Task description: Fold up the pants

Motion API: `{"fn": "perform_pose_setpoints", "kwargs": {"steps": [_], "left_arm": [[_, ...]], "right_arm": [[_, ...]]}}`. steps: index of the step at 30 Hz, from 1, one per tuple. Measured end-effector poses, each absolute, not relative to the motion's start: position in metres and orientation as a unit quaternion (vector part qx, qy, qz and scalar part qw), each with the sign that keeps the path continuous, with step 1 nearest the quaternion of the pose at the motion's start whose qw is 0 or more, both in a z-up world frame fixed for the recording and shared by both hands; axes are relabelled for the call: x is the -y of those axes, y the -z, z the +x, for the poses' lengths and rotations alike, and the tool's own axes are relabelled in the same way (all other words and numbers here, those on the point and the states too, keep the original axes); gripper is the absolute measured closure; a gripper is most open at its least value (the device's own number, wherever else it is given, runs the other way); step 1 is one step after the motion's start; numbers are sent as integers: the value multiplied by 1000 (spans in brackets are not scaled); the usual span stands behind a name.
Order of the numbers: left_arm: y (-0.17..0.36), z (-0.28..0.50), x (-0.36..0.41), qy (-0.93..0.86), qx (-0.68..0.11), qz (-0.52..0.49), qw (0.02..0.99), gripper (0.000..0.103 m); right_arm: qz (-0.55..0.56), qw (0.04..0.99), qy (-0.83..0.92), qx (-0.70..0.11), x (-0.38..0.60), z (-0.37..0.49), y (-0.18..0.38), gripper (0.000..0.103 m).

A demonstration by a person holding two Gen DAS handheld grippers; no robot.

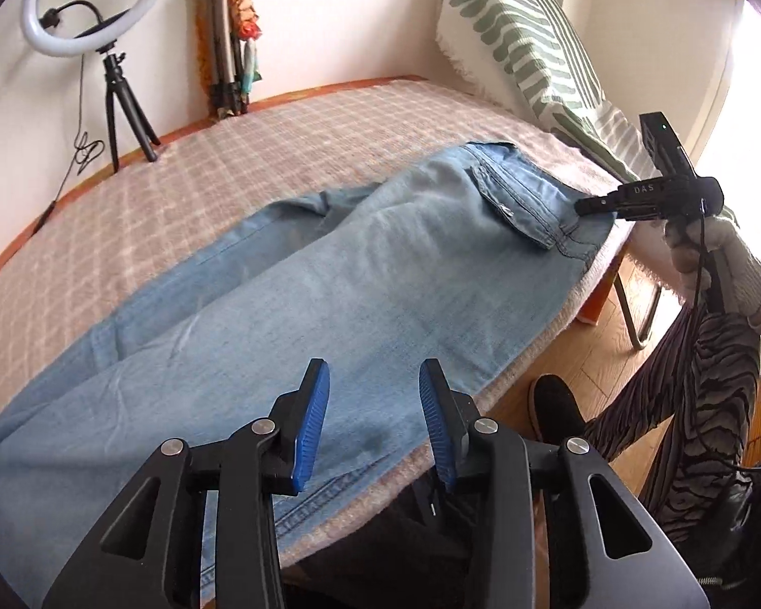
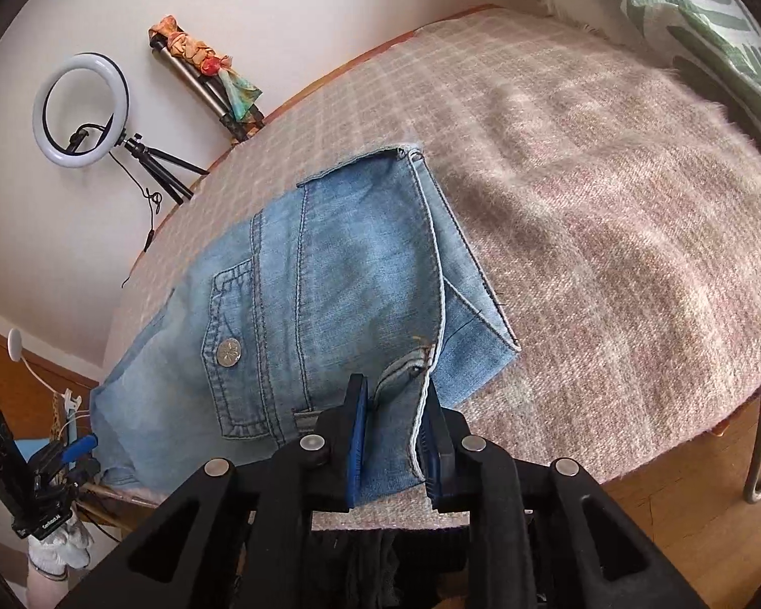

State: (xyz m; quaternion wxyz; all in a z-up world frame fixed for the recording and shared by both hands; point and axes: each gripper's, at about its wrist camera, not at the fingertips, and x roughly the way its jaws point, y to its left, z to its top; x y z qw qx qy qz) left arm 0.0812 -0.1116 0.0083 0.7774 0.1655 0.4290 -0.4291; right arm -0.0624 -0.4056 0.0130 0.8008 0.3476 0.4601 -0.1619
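Left wrist view: left gripper (image 1: pixel 374 424) wide apart over light-blue denim pants (image 1: pixel 299 299) lying lengthwise on the pink checked blanket (image 1: pixel 187 172); right wrist view alone shows right gripper (image 2: pixel 394 449) pinching the waistband corner between its blue pads (image 2: pixel 356 451).

Light blue faded denim pants (image 1: pixel 330 274) are lying on a pinkish-beige blanket (image 1: pixel 187 162) checked with pale lines. A white pillow (image 1: pixel 527 45) with green stripes is leaning far right. Both grippers' pads (image 1: pixel 312 426) are showing bright blue on black frames.
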Motion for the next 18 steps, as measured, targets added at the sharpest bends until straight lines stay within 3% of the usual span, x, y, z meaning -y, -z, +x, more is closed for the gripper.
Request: {"fn": "perform_pose_setpoints", "kwargs": {"steps": [9,11,18], "left_arm": [[-1,112,104,404,-442,132,790,68],[7,110,112,414,-447,136,781,68],[41,102,134,439,-465,154,753,67]], "right_arm": [[228,882,114,-397,389,-18,-90,73],[194,889,58,-410,369,19,-98,68],[139,849,-97,-501,315,146,-72,68]]}}
